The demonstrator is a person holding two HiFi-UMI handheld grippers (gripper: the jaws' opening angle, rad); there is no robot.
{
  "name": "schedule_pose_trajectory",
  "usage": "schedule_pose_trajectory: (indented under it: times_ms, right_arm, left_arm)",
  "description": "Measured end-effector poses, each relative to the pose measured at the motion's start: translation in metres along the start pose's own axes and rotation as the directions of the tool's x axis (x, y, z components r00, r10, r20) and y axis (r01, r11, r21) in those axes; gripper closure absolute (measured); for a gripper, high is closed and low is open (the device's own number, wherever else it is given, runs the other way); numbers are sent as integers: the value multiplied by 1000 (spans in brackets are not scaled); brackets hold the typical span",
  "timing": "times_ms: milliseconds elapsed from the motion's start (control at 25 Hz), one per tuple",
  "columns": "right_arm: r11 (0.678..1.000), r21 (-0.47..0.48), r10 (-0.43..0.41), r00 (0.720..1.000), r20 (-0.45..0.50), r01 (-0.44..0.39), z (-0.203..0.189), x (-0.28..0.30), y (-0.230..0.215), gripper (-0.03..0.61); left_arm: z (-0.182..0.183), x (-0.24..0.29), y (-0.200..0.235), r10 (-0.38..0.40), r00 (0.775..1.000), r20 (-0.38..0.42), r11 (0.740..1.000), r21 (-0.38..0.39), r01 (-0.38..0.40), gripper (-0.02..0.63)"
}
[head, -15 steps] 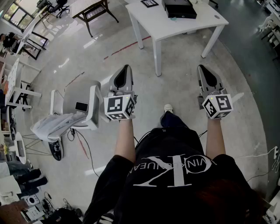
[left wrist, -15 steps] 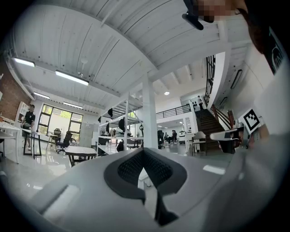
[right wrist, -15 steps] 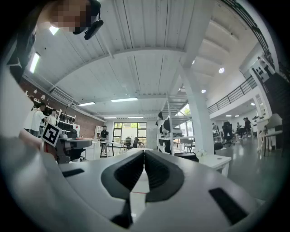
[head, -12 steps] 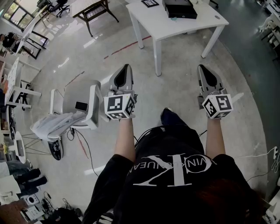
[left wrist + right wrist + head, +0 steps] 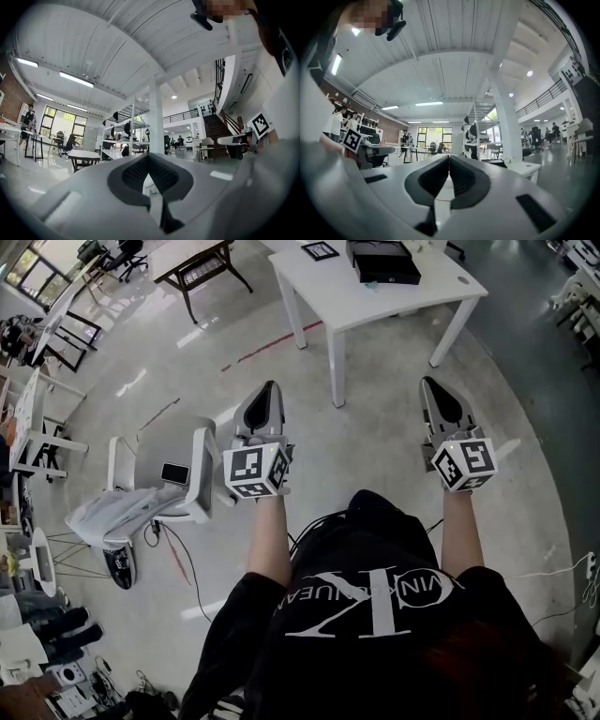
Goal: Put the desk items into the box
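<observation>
A white table [image 5: 366,292] stands ahead of me with a black box [image 5: 382,261] and a small framed item [image 5: 321,248] on it. My left gripper [image 5: 269,387] is held out over the bare floor, well short of the table, its jaws pressed together and empty. My right gripper [image 5: 433,383] hangs level with it on the right, jaws also together with nothing between them. In the left gripper view the left gripper [image 5: 148,157] points at a hall with shelving. In the right gripper view the right gripper [image 5: 449,158] points toward the white table [image 5: 530,167].
A white chair [image 5: 178,470] with a phone on its seat and a draped cloth [image 5: 117,510] stands to my left. Cables trail on the floor beside it. More desks and chairs line the far left. A dark wooden table [image 5: 197,261] stands at the back.
The table has drawn slightly nearer in the head view as I step forward; the foot seen between the grippers has gone from sight. Both grippers keep their pose.
</observation>
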State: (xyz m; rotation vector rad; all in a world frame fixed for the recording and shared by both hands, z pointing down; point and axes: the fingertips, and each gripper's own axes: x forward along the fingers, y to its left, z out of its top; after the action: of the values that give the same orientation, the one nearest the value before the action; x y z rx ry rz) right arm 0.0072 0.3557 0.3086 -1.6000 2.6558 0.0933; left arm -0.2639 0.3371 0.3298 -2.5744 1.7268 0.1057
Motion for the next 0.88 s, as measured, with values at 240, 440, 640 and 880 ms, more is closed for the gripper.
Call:
schedule_pose_trajectory:
  times_ms: [240,440,640,880]
  right_arm:
    - [1000,-1,-15,1000,-11,15,-7,-4,-7,561]
    - [1000,-24,-6,1000,-15,6,-10,6,-14,560]
    - [1000,-15,-1,1000,-27,0,-18,33,-35,558]
    - [1000,27,11,999,-49,-10,-37,81,-72,525]
  left_arm:
    - [-11,6,-1,-1,1000,-15,1000,-25,1,604]
    - [-11,23,-3,-12,1000,-20,1000,-25,12,603]
    - [-14,55,-2,-18,999,-32,1000,-18,17,603]
    - [-26,107,11,-2,998,-57,1000,-15,1,603]
